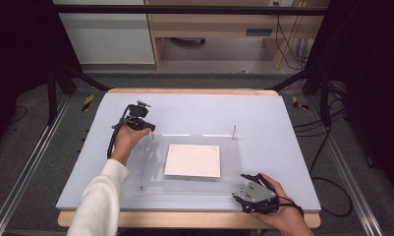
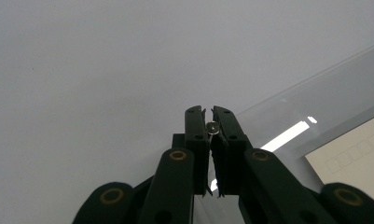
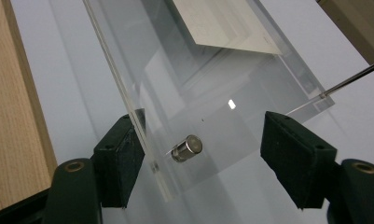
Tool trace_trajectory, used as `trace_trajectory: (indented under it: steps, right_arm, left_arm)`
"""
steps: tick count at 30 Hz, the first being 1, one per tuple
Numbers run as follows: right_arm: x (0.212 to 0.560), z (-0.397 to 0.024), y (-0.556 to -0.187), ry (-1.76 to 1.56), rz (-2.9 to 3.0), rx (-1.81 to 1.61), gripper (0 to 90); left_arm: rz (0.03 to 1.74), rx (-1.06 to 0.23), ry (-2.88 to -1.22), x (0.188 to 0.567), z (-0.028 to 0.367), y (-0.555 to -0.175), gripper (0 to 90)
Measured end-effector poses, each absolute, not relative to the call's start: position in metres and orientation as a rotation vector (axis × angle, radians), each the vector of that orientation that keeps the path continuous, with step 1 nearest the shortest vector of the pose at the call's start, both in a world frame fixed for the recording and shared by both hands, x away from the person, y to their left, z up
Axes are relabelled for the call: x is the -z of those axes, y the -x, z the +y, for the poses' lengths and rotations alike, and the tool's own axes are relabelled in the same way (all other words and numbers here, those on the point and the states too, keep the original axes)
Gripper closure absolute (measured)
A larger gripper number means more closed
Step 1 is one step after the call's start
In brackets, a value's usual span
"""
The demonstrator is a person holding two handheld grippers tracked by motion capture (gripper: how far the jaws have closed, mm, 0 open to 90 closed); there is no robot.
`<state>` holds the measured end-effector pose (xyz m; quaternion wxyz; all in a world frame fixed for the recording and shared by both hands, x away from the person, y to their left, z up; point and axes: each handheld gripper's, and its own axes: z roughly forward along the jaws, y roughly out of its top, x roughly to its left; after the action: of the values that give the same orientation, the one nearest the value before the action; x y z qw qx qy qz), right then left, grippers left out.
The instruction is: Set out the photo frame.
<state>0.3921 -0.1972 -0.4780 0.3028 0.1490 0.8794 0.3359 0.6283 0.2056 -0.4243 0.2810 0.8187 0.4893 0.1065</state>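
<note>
A clear acrylic plate (image 1: 155, 162) lies on the pale blue table top with a white paper sheet (image 1: 192, 160) in its middle. At the plate's far left corner my left gripper (image 1: 146, 128) points down. In the left gripper view it (image 2: 209, 112) is shut on a small metal pin (image 2: 213, 126) just beside the plate's edge (image 2: 324, 93). My right gripper (image 1: 239, 187) sits at the near right corner. There it (image 3: 202, 140) is open, its jaws on either side of a short metal pin (image 3: 187, 148) that stands in the plate (image 3: 212, 93).
A thin upright pin (image 1: 233, 132) stands at the plate's far right corner, and another small one (image 1: 141, 187) at the near left. The table's wooden front edge (image 3: 17, 93) runs close beside my right gripper. Black frame posts (image 1: 52, 93) flank the table.
</note>
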Motion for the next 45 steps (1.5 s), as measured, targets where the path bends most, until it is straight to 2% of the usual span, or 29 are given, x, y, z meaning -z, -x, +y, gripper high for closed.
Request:
trace_trajectory:
  steps: [19,25,27,29,32,39,45]
  right_arm:
    - [0.465,-0.196,-0.384,-0.343,2.258,-0.94,51.1]
    - [0.461,-0.196,-0.383,-0.342,2.234,-0.948,53.2]
    - [0.46,-0.196,-0.383,-0.352,2.236,-0.95,53.5]
    - [0.458,-0.196,-0.383,-0.351,2.24,-0.946,53.7]
    - [0.456,-0.196,-0.384,-0.354,2.247,-0.951,54.2]
    - [0.445,-0.197,-0.388,-0.364,2.271,-0.96,55.2]
    - [0.433,-0.198,-0.394,-0.392,2.293,-0.978,55.5]
  left_arm:
    - [1.293,-0.3,-2.173,0.427,0.207,-0.629,84.4]
    - [1.255,-0.374,-2.178,0.427,0.204,-0.626,82.3]
    - [1.223,-0.438,-2.139,0.425,0.205,-0.622,79.0]
    - [1.204,-0.478,-2.119,0.421,0.206,-0.619,67.4]
    - [1.13,-0.562,-2.11,0.407,0.21,-0.606,64.1]
    - [1.026,-0.615,-2.104,0.377,0.216,-0.572,50.9]
    - [0.922,-0.607,-2.121,0.362,0.214,-0.54,40.5]
